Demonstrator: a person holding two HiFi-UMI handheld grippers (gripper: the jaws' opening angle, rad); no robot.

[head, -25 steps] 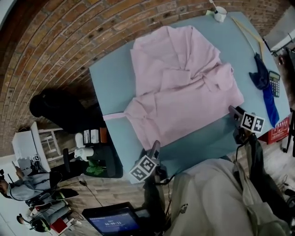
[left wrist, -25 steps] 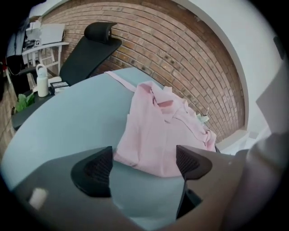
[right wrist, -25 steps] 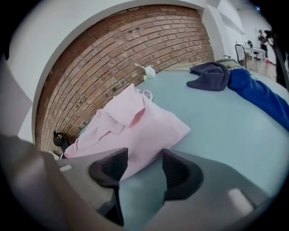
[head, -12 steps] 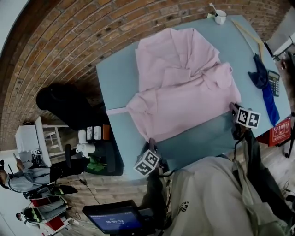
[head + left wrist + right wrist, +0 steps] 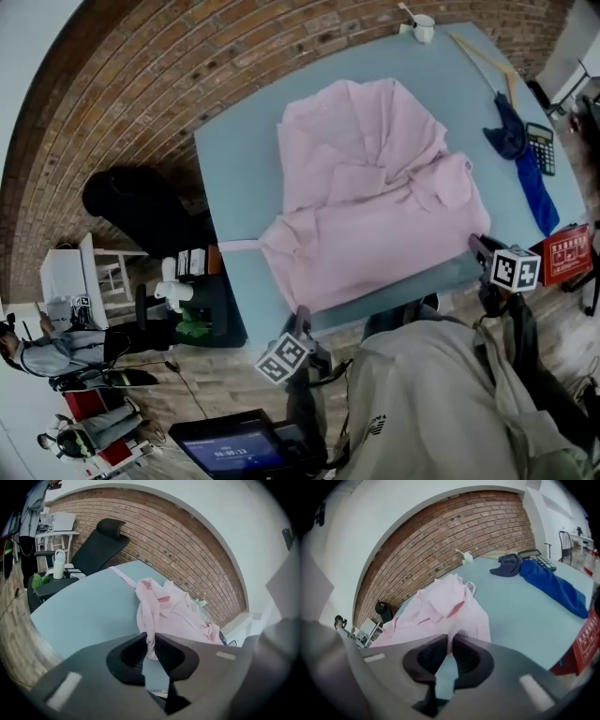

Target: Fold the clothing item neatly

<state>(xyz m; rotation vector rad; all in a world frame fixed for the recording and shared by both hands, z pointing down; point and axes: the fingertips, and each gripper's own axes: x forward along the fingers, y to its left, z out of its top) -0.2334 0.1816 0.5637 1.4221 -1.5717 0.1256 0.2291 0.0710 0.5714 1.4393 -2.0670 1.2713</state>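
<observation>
Head view | L claw (image 5: 302, 315), R claw (image 5: 475, 245) tilted down | just clamped shirt (image 5: 375, 197)

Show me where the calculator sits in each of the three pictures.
Head view: the calculator is at the far right, beside the blue cloth.
Left gripper view: not in it.
Right gripper view: the calculator is at the upper right, beyond the blue cloth.
Shared landmark: the pink shirt, visible in all three.

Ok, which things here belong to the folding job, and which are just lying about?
In the job: pink shirt, left gripper and right gripper, jaws just closed on its near edge, table.
Lying about: blue cloth, calculator, white cup.
</observation>
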